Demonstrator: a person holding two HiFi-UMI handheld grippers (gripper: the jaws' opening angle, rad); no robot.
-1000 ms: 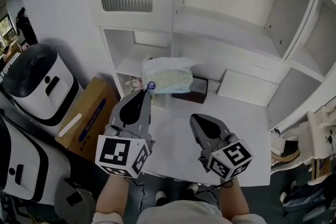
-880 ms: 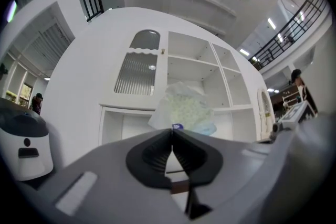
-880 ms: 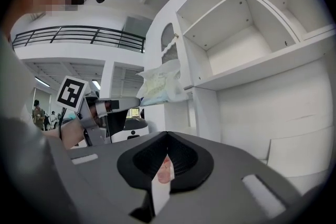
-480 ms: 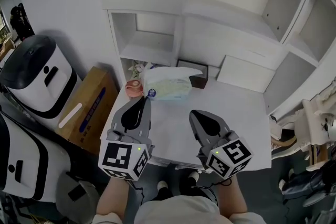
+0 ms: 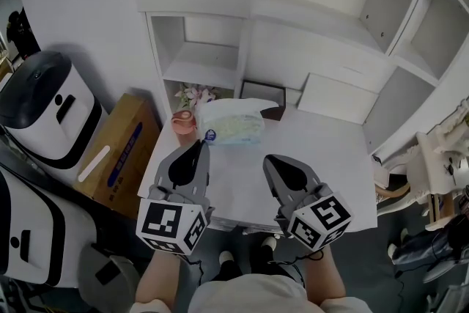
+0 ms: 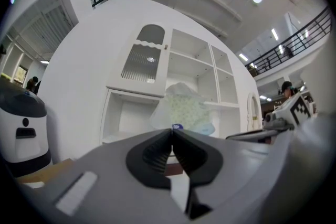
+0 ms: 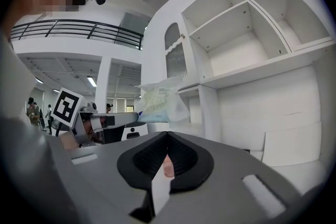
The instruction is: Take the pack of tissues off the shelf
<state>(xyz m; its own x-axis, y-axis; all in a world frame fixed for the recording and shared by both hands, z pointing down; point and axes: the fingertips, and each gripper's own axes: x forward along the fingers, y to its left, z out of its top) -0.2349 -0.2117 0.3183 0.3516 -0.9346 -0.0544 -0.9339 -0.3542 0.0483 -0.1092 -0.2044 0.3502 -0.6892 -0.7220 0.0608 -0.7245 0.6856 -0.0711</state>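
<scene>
The pack of tissues [image 5: 231, 121], white plastic with a pale green print, hangs over the back left of the white table [image 5: 330, 165], clear of the shelf unit [image 5: 212, 59]. My left gripper [image 5: 201, 144] is shut on the pack's near left corner. In the left gripper view the pack [image 6: 185, 108] rises just past the closed tips of that gripper [image 6: 171, 129]. My right gripper [image 5: 268, 160] is shut and empty, level with the left one and to the right of the pack. From the right gripper [image 7: 168, 134] view, the pack [image 7: 159, 103] shows at the left, held up.
A pink pot with flowers [image 5: 183, 122] stands at the table's back left corner, close to the pack. A dark box [image 5: 265, 94] sits behind the pack. On the floor to the left are a cardboard box [image 5: 121, 157] and white-and-black appliances [image 5: 40, 110].
The pack, held by the left gripper, has come away from the shelf opening and now hangs over the table. The right gripper stays shut beside it.
</scene>
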